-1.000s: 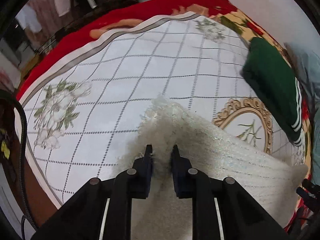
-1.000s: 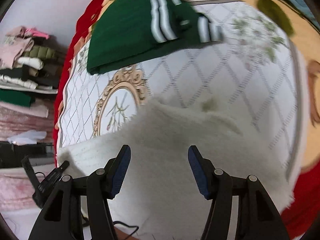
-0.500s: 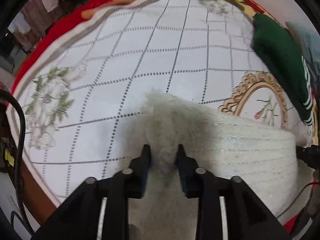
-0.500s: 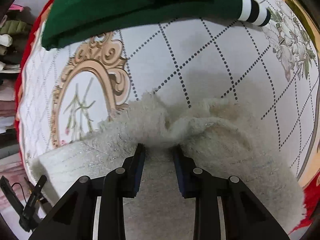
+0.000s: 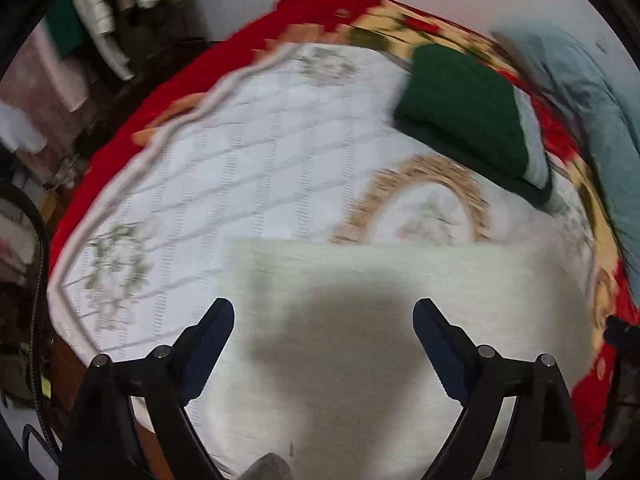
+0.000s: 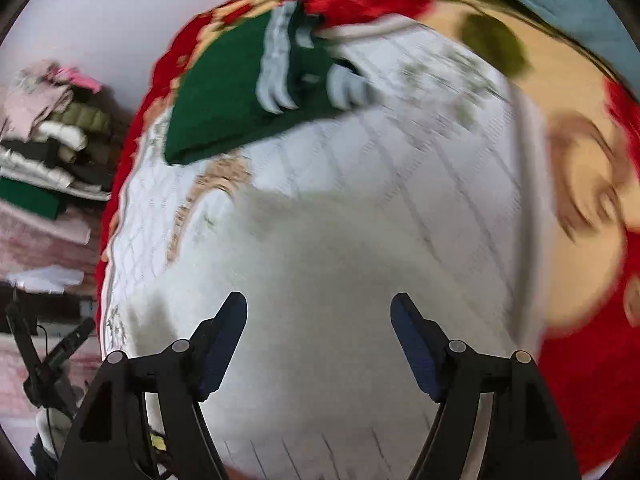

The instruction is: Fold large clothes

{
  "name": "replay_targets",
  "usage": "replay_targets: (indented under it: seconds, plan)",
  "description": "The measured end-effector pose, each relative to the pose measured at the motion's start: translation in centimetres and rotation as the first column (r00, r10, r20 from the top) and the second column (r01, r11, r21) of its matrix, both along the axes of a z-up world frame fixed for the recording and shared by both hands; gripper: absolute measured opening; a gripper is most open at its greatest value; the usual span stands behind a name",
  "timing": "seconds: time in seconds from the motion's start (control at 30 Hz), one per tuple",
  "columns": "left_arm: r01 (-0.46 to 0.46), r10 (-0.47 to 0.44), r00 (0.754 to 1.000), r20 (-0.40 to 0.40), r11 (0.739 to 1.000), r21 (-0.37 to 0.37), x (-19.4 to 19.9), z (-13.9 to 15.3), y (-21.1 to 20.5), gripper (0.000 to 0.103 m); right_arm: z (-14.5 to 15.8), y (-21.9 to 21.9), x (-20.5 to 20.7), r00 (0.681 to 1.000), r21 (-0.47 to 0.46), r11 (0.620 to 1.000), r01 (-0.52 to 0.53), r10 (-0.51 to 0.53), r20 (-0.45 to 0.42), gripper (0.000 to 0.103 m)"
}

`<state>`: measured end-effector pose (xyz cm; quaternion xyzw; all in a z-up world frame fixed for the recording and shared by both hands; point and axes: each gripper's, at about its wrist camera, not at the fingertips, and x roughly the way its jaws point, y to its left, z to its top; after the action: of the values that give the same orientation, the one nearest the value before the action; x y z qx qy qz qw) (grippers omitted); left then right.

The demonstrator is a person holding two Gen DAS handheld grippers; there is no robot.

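The cream fuzzy garment [image 5: 400,320] lies flat as a folded rectangle on the bed [image 5: 248,168], against its near edge, its far fold line running straight across just short of the gold oval medallion [image 5: 416,196] printed on the cover. It probably sits there so the near half of the cover stays a working surface, while the folded green striped garment [image 5: 464,116] is parked out of the way toward the far right corner. Both tools hang above the cream cloth holding nothing: the left gripper [image 5: 323,320] has its jaws spread wide, and the right gripper [image 6: 319,316] likewise. Half a second ago each was pinched on a bunched ridge of the fleece; now both have let go and lifted, and the cloth has settled smooth, so this fold looks finished.
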<state>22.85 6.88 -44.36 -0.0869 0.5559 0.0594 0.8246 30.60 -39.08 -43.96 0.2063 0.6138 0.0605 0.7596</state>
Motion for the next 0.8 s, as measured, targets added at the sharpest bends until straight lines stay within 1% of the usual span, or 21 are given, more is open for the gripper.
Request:
replay_targets:
  seconds: [0.03, 0.07, 0.13, 0.2, 0.23, 0.3, 0.33, 0.4, 0.43, 0.5, 0.53, 0.6, 0.7, 0.73, 0.77, 0.8]
  plan:
    - [0.018, -0.018, 1.0, -0.013, 1.0, -0.008, 0.1, -0.2, -1.3, 0.092, -0.4, -1.2, -1.2, 0.999, 0.014, 0.999, 0.034, -0.034, -0.029, 0.076]
    - [0.046, -0.047, 0.998, -0.045, 0.998, -0.032, 0.4, -0.9, -3.5, 0.092, -0.9, -2.4, -2.4, 0.996, 0.038, 0.997, 0.071, -0.069, -0.056, 0.076]
    - [0.07, -0.076, 0.994, -0.081, 0.995, -0.073, 0.7, -2.3, -6.9, 0.092, -2.3, -5.0, -4.9, 0.982, 0.096, 0.981, 0.169, -0.158, -0.107, 0.076]
    - [0.099, -0.107, 0.987, -0.118, 0.993, -0.067, 1.2, -4.2, -9.9, 0.092, -3.8, -6.6, -6.9, 0.964, 0.153, 0.958, 0.245, -0.223, -0.143, 0.076]
    - [0.12, -0.127, 0.982, -0.141, 0.991, -0.059, 1.6, -5.4, -11.4, 0.092, -5.1, -7.5, -8.1, 0.951, 0.211, 0.932, 0.295, -0.265, -0.16, 0.076]
    - [0.141, -0.142, 0.969, -0.204, 0.99, -0.019, 2.3, -8.4, -13.4, 0.092, -7.3, -8.4, -9.1, 0.934, 0.297, 0.889, 0.349, -0.305, -0.185, 0.076]
    - [0.144, -0.142, 0.961, -0.239, 0.99, -0.009, 2.7, -10.0, -13.9, 0.092, -9.1, -8.8, -9.4, 0.918, 0.353, 0.849, 0.393, -0.335, -0.214, 0.076]
    - [0.116, -0.12, 0.958, -0.262, 0.993, -0.029, 3.2, -12.2, -13.7, 0.097, -11.3, -8.6, -9.2, 0.911, 0.416, 0.811, 0.412, -0.348, -0.223, 0.076]
    - [0.097, -0.104, 0.958, -0.266, 0.995, -0.037, 3.4, -12.6, -13.2, 0.103, -12.9, -8.5, -8.7, 0.908, 0.444, 0.792, 0.42, -0.358, -0.22, 0.076]
    - [0.096, -0.109, 0.958, -0.266, 0.993, -0.062, 3.6, -12.7, -12.7, 0.103, -14.8, -8.0, -7.8, 0.91, 0.486, 0.77, 0.414, -0.354, -0.215, 0.076]
    - [0.11, -0.123, 0.956, -0.266, 0.992, -0.063, 3.7, -12.6, -12.6, 0.103, -15.8, -7.8, -7.2, 0.909, 0.514, 0.75, 0.416, -0.362, -0.207, 0.076]
    - [0.132, -0.141, 0.954, -0.263, 0.99, -0.053, 3.9, -12.4, -12.6, 0.103, -16.7, -7.3, -5.8, 0.913, 0.571, 0.719, 0.397, -0.371, -0.167, 0.076]
    - [0.146, -0.153, 0.952, -0.265, 0.988, -0.044, 4.4, -12.3, -12.7, 0.103, -16.6, -6.3, -3.5, 0.923, 0.584, 0.723, 0.368, -0.36, -0.135, 0.076]
    - [0.147, -0.153, 0.953, -0.263, 0.988, -0.043, 4.8, -12.3, -12.6, 0.103, -16.6, -5.9, -2.8, 0.926, 0.581, 0.731, 0.358, -0.355, -0.124, 0.073]
    - [0.146, -0.152, 0.953, -0.261, 0.988, -0.041, 5.0, -12.2, -12.5, 0.103, -16.5, -5.5, -2.2, 0.93, 0.582, 0.735, 0.347, -0.349, -0.113, 0.068]
    - [0.146, -0.151, 0.955, -0.257, 0.989, -0.037, 5.3, -12.1, -12.5, 0.103, -16.5, -5.1, -1.6, 0.934, 0.572, 0.747, 0.34, -0.339, -0.112, 0.056]
